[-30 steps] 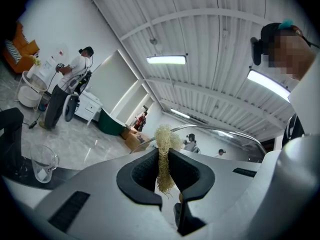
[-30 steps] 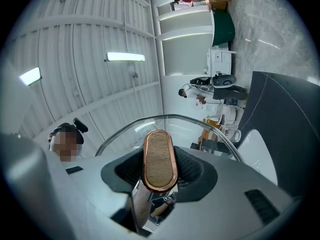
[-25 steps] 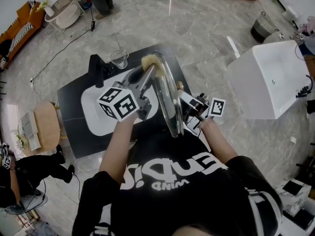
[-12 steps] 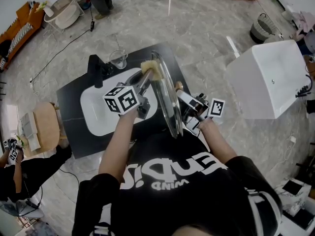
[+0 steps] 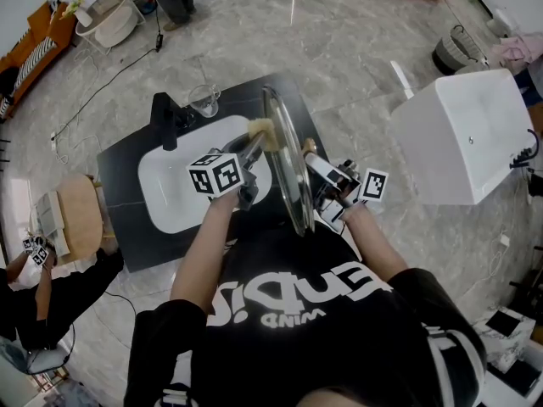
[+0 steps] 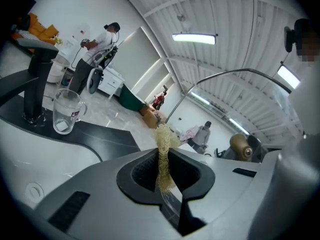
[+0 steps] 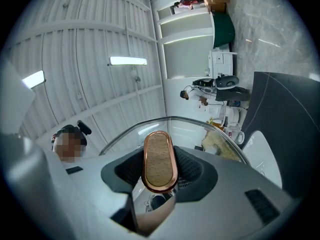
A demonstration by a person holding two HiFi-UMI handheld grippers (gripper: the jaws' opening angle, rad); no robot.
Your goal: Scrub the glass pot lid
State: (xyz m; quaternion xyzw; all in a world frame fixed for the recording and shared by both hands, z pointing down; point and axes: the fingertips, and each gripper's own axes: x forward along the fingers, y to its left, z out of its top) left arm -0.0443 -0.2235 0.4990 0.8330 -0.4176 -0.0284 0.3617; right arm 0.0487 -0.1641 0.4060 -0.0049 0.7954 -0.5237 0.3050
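Starting closest to our body, we have the right gripper (image 5: 316, 164) clamped on the oval handle (image 7: 160, 161) of the glass lid (image 5: 287, 168), with both jaws pressed against the handle's sides. That one hold carries the lid, which stands on edge in the air over the right part of the sink (image 5: 165, 189). We judge this is deliberate: holding by the handle leaves the whole underside free for cleaning, and drips fall into the basin rather than onto the black counter (image 5: 127, 227). On the other side, our left gripper (image 6: 162, 173) is closed on a pale, fibrous scrubber (image 6: 162, 146). It is pinched thin between the jaws with its loose end sticking out in front, giving us a soft tip to rub with. In the head view that tip sits right against the lid's left face, toward its far end, and appears to touch the glass. The lid shows edge-on from above, its long line running from near our waist toward the far edge of the counter. Its handle side faces right toward the holding gripper, and the hollow underside faces left toward the scrubber. The handle's own long axis lies lengthwise between the jaws in the right gripper view. Farther off, a dark tap (image 5: 165, 121) and a clear mug (image 5: 204, 102) stand behind the sink, apart from the work.
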